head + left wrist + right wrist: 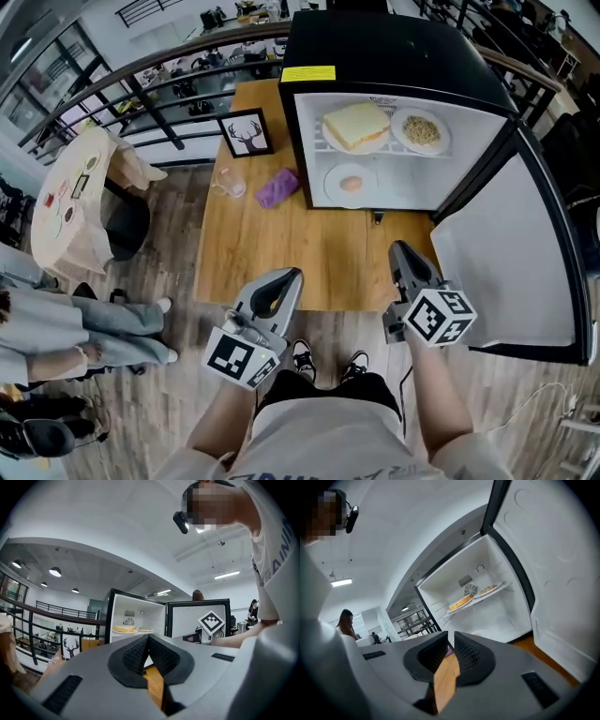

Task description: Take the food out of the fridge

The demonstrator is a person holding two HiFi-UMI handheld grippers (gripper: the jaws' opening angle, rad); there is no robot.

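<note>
— What is your right camera giving you?

— My right gripper point(451, 637). Its fingers point(467, 654) are a narrow slit apart with nothing between them. Only the counter point(446, 679) shows through the gap.

— And past it?

— The fridge point(506, 616) stands open, with its door point(562, 573) swung to the right. On the shelf point(477, 599) I see a sandwich point(461, 603) at the left and a plate point(490, 589) at the right. There's a round vent point(471, 590) on the back wall behind them.

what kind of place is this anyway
Probably an open-plan office or lab mezzanine, not a home kitchen: a mini fridge sits on a wooden table beside a metal railing, under ceiling strip lights.
</note>
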